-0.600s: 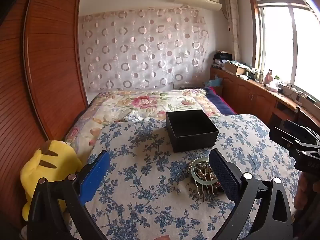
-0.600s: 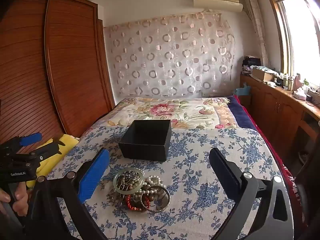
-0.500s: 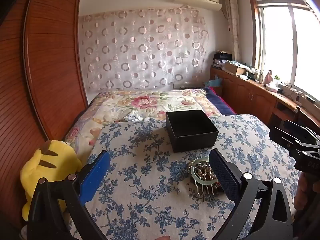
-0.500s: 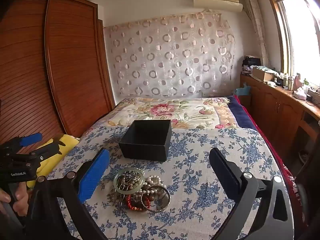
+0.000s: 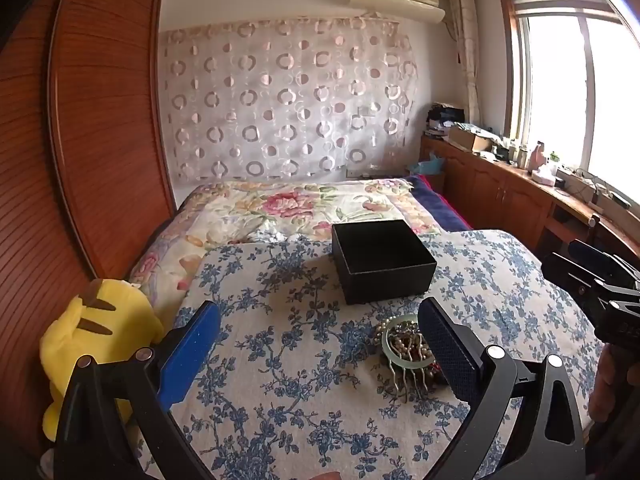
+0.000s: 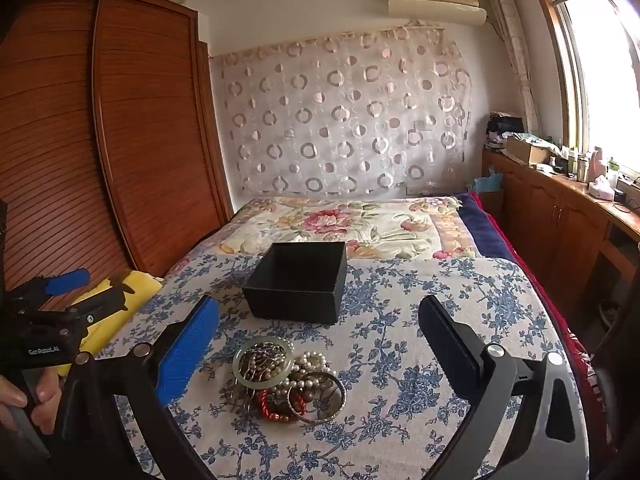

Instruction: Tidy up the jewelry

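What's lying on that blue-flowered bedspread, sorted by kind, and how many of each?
Open black square box: 1
Pale green jade bangle: 1
Thin silver-coloured metal bangle: 1
Red bead bracelet: 1
White pearl strand: at least 1; the pile is too tangled to count more
Metal hair comb: 1
Total: 6 that I can tell apart

Left gripper (image 5: 318, 336) and right gripper (image 6: 318, 334) tilted downward; jaws wide apart, empty
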`<action>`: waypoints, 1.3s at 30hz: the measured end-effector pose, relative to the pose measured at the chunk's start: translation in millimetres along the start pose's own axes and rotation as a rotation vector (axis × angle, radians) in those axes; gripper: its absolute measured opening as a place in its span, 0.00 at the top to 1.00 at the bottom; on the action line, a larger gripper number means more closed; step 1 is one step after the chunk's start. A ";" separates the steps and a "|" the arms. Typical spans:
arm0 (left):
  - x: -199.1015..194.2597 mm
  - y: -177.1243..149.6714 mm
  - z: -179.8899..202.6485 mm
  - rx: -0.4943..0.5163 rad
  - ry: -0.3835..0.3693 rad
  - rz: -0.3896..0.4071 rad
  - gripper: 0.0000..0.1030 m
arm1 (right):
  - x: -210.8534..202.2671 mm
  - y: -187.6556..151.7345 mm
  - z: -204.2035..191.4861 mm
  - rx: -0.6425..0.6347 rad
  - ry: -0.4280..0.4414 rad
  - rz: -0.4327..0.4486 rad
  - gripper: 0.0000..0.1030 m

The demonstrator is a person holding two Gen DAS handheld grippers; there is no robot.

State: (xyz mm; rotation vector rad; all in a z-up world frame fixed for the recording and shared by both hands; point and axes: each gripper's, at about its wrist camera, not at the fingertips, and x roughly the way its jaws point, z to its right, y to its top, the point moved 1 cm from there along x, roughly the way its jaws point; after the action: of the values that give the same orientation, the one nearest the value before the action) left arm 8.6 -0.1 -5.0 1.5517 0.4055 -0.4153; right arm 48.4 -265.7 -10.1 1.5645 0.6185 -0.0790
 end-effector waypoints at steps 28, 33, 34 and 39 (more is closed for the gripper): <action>-0.9 0.2 0.1 -0.005 -0.004 0.004 0.07 | -4.6 -1.7 -8.1 0.001 0.003 0.000 0.02; -0.1 2.5 2.2 -0.005 -0.006 0.007 0.07 | -4.4 -1.8 -8.6 -0.001 0.007 0.002 0.02; -1.7 1.9 1.9 -0.004 -0.005 0.008 0.07 | -4.9 -1.6 -9.2 -0.002 0.007 0.003 0.02; -2.7 5.8 1.5 -0.004 -0.007 0.008 0.07 | -5.7 -0.3 -8.1 0.001 0.009 0.004 0.02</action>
State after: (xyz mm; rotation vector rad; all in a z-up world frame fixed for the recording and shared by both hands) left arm 9.2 -1.8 1.4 1.5468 0.3944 -0.4130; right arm 40.9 -260.0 -7.1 1.5679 0.6226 -0.0692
